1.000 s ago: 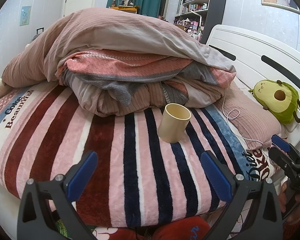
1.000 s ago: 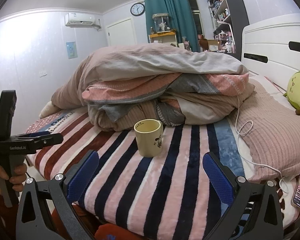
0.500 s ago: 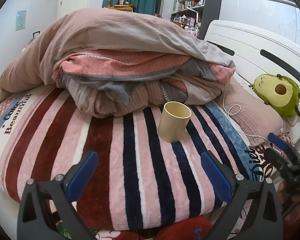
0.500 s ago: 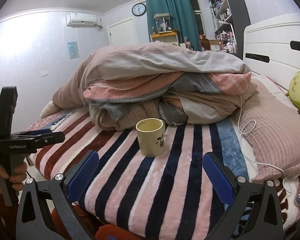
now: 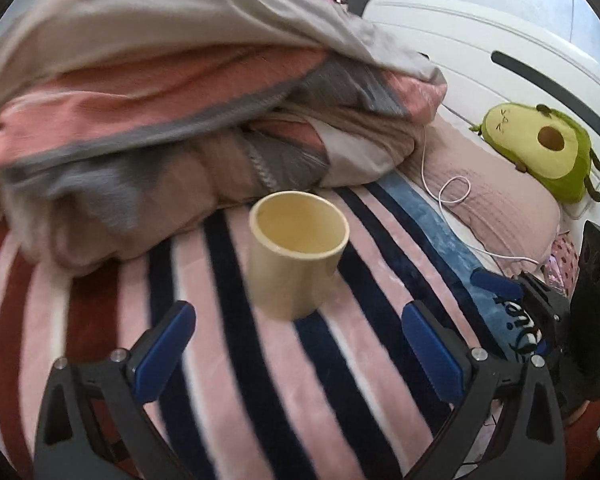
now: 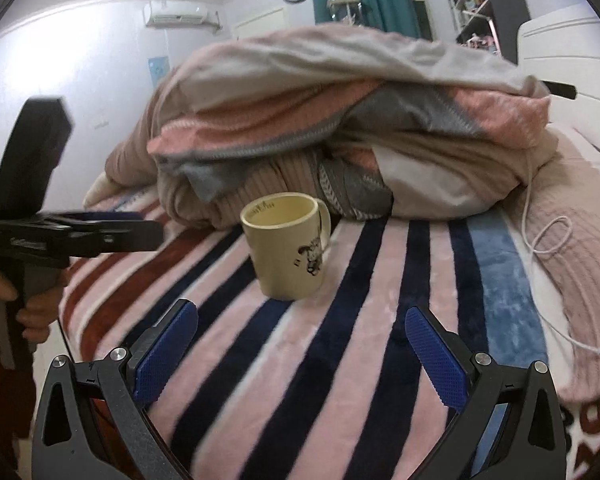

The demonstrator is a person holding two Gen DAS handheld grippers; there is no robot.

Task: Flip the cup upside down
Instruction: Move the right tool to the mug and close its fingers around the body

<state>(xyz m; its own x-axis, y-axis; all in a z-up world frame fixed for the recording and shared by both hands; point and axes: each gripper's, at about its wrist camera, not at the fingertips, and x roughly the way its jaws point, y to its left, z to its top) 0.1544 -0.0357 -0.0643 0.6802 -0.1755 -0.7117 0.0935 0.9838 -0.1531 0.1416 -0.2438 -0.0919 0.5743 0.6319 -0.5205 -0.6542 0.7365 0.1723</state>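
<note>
A cream mug (image 5: 296, 254) stands upright, mouth up, on the striped blanket (image 5: 236, 380). In the right wrist view the mug (image 6: 288, 252) shows a small dark drawing and its handle at the back right. My left gripper (image 5: 298, 328) is open and empty, its blue pads just short of the mug on either side. My right gripper (image 6: 300, 332) is open and empty, a little nearer than the mug. The left gripper also shows in the right wrist view (image 6: 112, 228), to the left of the mug. The right gripper shows at the right edge of the left wrist view (image 5: 508, 288).
A heap of folded duvets (image 6: 340, 128) lies right behind the mug. A pink pillow (image 5: 496, 204) with a white cable (image 5: 452, 196) and an avocado plush toy (image 5: 540, 152) lie to the right by the white headboard (image 5: 480, 52).
Both grippers have moved forward toward the mug, which now looks much larger. Both stay open. The mug has not moved.
</note>
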